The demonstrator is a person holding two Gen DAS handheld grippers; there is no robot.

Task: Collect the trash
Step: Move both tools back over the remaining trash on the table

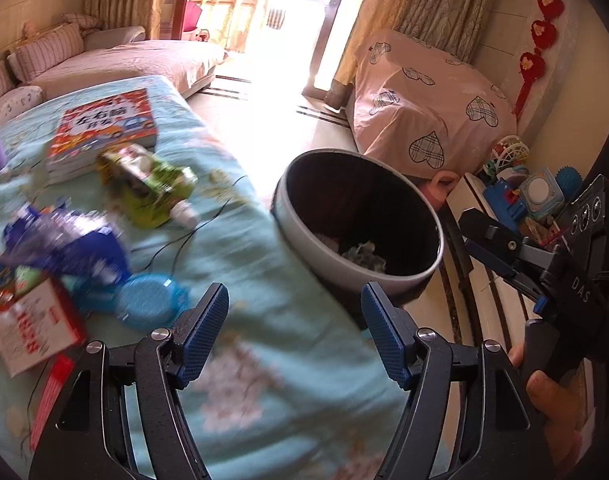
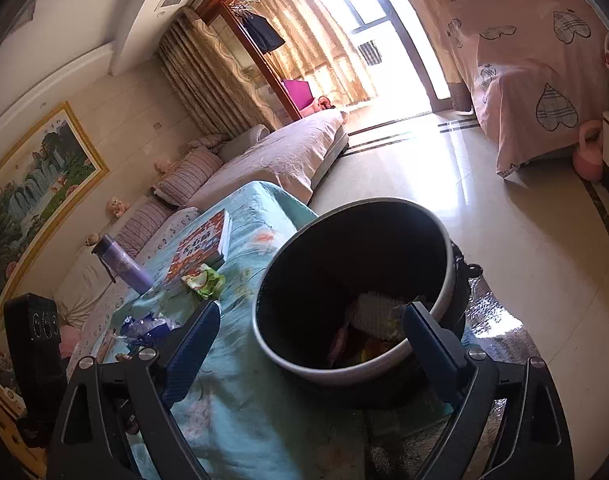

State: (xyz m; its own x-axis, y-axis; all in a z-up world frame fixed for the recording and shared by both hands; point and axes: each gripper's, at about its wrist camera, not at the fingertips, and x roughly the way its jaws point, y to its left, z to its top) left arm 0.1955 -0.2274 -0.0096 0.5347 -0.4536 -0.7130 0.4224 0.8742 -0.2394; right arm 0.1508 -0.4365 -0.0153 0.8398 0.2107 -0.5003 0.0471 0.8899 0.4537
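A round trash bin (image 1: 304, 240) with a white wall and a dark inside stands against the edge of the table with the teal cloth (image 1: 264, 360). Crumpled wrappers (image 2: 374, 312) lie at its bottom. On the cloth lie a green wrapper (image 1: 152, 184), a crumpled blue wrapper (image 1: 72, 240), a round blue lid (image 1: 148, 300) and a red and white box (image 1: 28, 328). My left gripper (image 1: 295, 290) hangs open over the cloth near the bin, with nothing between its fingers. My right gripper (image 2: 312, 310) stands open over the bin's near rim (image 2: 344, 372), empty.
A stack of picture books (image 1: 104, 124) and a purple bottle (image 2: 124, 268) stand further back on the table. Toys (image 1: 520, 196) crowd a low white cabinet at the right. A sofa (image 2: 288, 152) and a pink-covered object (image 1: 424, 108) border the tiled floor (image 2: 524, 240).
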